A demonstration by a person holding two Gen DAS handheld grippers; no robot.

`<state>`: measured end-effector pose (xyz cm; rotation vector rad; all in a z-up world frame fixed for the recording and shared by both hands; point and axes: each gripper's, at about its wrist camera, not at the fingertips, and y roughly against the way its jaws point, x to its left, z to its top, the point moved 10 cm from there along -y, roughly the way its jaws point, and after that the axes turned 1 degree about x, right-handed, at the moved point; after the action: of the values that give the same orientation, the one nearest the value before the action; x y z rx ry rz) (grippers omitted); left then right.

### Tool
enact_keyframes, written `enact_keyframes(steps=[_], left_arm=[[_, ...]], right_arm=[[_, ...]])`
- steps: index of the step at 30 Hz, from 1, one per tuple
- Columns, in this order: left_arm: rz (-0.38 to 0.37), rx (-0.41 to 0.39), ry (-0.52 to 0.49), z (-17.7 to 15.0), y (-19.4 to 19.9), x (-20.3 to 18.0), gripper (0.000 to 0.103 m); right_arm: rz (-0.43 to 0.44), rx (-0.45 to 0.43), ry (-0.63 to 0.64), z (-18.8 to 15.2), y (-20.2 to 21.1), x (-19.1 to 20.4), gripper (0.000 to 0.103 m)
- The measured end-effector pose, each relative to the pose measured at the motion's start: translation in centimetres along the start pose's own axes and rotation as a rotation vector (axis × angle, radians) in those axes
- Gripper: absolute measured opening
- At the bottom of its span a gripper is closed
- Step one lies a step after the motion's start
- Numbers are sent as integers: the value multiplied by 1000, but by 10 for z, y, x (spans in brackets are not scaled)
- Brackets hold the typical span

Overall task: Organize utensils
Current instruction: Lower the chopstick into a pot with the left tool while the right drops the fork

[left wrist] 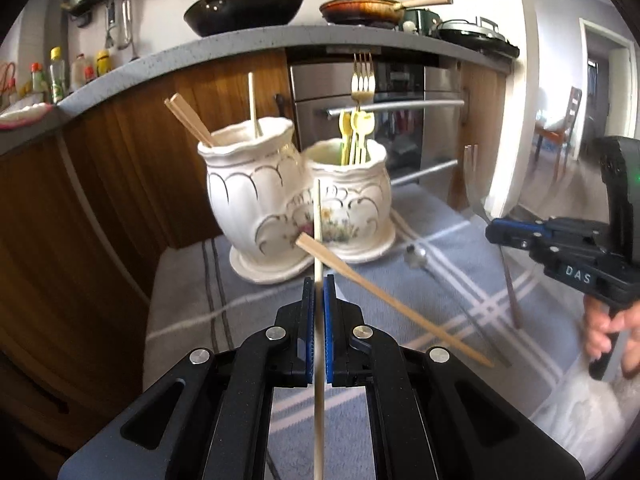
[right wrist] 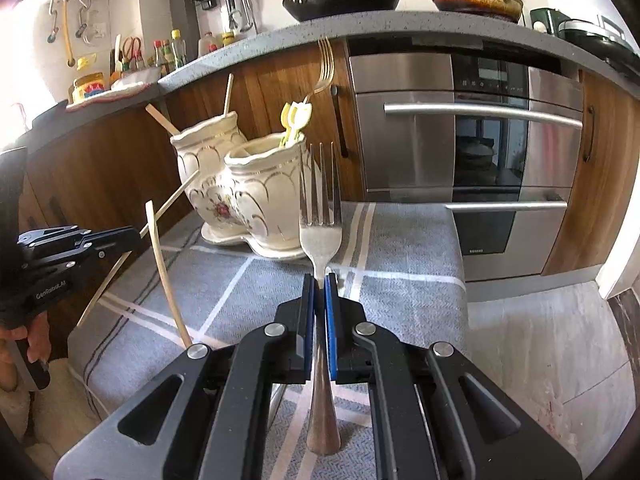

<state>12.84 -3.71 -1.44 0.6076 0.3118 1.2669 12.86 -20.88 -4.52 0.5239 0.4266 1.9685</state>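
**Gripping a chopstick and a fork by the twin ceramic holder**

Reading from the left, the left tongs (left wrist: 319,280) are clenched on a thin chopstick (left wrist: 318,232), which stands upright between the blue pads and runs back under the tool. In the right wrist view their black body carries the label "GenRobot.AI". A second chopstick (left wrist: 384,300) lies slanted on the grey checked cloth (left wrist: 192,280), just right of the left tongs' tips, its near end crossing in front of the held one. Straight ahead of the left tongs sits the white double holder (left wrist: 256,200) with gold scallops and a flower print; its left pot holds more chopsticks (left wrist: 188,120), its right pot yellow spoons (left wrist: 356,132) and a gold fork (left wrist: 362,80). A small spoon (left wrist: 414,257) rests on the cloth between the two tools.

Further right, the right tongs (right wrist: 319,282) are shut tight on a steel fork (right wrist: 320,216), tines up, handle trailing back between the arms, with the holder just beyond and left of the tips. In the left wrist view their body reads "DAS". A steel oven (right wrist: 472,152) stands beyond, to the right.
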Motion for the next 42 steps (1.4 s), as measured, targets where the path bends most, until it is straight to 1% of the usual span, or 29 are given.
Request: enact_keyframes(steps=[7, 10, 14, 18, 27, 30, 36, 40, 42], left_arm=[[11, -79, 36, 23, -1, 8, 5], [24, -118, 39, 35, 5, 12, 5], [10, -176, 50, 45, 17, 12, 5], [-18, -223, 63, 48, 26, 10, 5], [-99, -295, 90, 51, 38, 7, 5], [-119, -345, 106, 63, 43, 15, 5], [-128, -398, 150, 90, 39, 34, 5], [-129, -445, 175, 109, 29, 46, 5], [-148, -471, 210, 120, 22, 55, 5]], right_arm=[[2, -68, 5, 10, 10, 4, 5], [2, -96, 13, 14, 15, 6, 5], [3, -113, 11, 18, 18, 8, 5], [2, -138, 17, 24, 23, 12, 5], [-3, -172, 42, 38, 28, 25, 5], [-7, -196, 57, 55, 29, 30, 5], [1, -262, 86, 101, 26, 45, 5], [18, -291, 79, 130, 13, 51, 5], [22, -308, 74, 141, 7, 53, 5]])
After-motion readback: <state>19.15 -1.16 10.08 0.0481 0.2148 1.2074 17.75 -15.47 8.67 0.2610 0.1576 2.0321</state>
